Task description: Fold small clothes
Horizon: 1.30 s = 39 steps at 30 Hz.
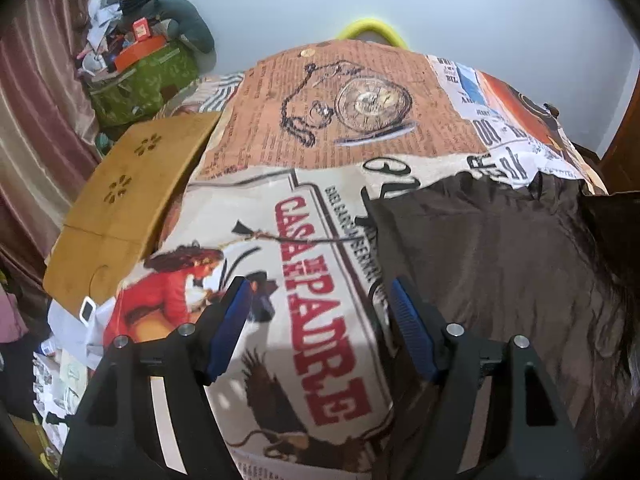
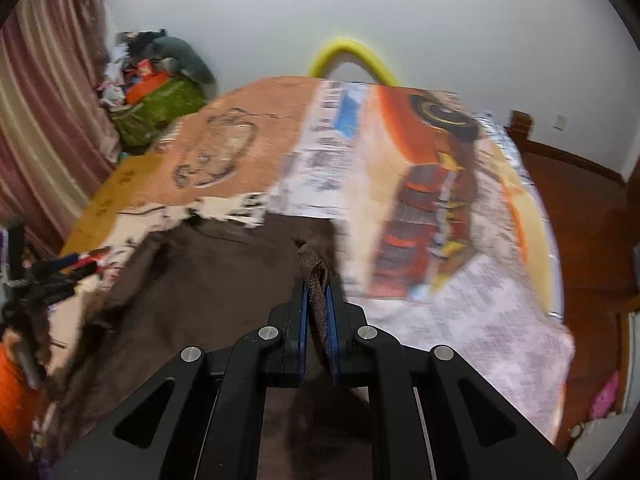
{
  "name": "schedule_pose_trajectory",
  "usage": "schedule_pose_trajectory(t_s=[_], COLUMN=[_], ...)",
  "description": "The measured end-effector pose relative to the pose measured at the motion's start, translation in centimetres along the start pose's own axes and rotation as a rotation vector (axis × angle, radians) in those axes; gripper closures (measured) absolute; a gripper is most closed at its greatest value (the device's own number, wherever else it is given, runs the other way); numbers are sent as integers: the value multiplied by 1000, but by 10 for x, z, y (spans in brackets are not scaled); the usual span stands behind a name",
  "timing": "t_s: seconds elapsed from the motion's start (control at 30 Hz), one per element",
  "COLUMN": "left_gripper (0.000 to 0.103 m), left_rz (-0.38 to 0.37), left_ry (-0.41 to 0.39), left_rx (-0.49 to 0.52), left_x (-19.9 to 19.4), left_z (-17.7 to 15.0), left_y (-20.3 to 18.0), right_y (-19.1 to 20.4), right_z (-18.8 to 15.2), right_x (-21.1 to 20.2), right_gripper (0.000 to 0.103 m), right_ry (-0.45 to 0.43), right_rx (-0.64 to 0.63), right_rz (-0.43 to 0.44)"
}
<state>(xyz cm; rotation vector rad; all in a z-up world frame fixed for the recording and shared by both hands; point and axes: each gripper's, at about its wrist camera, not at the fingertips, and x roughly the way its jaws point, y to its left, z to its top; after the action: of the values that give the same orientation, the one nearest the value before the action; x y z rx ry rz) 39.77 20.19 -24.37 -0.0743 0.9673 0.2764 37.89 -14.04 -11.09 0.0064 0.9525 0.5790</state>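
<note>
A: What is the right tool [image 2: 316, 292] doing?

B: Its jaws are pressed together on a fold of the brown garment [image 2: 224, 280]. A strip of the cloth sticks up between the blue pads [image 2: 331, 320], pinched fast.

A: And the left tool [image 1: 320, 304]?

B: Its jaws stand wide with nothing between them. It hangs over the printed sheet [image 1: 280, 240], and its right finger [image 1: 408, 328] is just at the garment's left edge; I cannot tell whether it touches the cloth.

A: Where does the garment lie?

B: Spread on the bed, on top of the sheet. In the left view it fills the right half of the near area, dark and wrinkled. In the right view it runs from under the tool out to the left and ahead, with its far edge against the sheet's pale, newspaper-like print.

A: Can you see one tool from the other?

B: Yes. In the right view the left tool shows at the left edge, blue pads apart, beside the garment. That view is blurred.

A: What lies around the bed?

B: A wooden board [image 1: 120, 208] with flower-shaped cut-outs rests along the bed's left side. Beyond it stands a green bag [image 1: 140, 84] piled with clutter, next to a striped curtain [image 1: 36, 100]. A yellow arch [image 2: 352, 54] rises behind the far end of the bed against a white wall [image 2: 440, 20]. On the right is a brown wooden floor [image 2: 580, 220].
</note>
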Motion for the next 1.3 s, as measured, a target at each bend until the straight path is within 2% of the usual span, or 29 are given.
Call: schedule_pose_trajectory(t_s=[0.3,0.43,0.53,0.73,0.87,1.03,1.1,1.17,1.23,1.3], left_gripper=[32,32,32,31,31,31,32,32,38,50], left_rz=[-2,0,12,-10,-7,-70,-124,-164,-207,-244], left_ry=[18,10,9,54,71,101,133,165,182,191], left_rx=[-2,-4,1,5,28,-14,-35,-48,-57,-58], left_x=[-6,-12,-13,-1,12,39,58,73,84,90], left_z=[-16,-15,-14,-17,-9,17,27,33,37,41], left_y=[12,13,12,6,-1,-2,-5,-10,-16,-21], right_y=[41,51,51,32,11,-10,-15,-17,-16,-16], right_z=[-3,-2,-1,-19,-32,-27,-22,-17,-14,-11], right_x=[39,28,15,12,23,36,43,52,61,71], right_gripper=[90,78,68,68,67,63,58,58,58,58], right_ry=[86,74,45,64,99,108,102,97,98,99], right_rx=[67,46,-4,-49,-16,48,74,79,69,59], right_rz=[129,146,94,-15,-60,-51,-29,-22,-29,-23])
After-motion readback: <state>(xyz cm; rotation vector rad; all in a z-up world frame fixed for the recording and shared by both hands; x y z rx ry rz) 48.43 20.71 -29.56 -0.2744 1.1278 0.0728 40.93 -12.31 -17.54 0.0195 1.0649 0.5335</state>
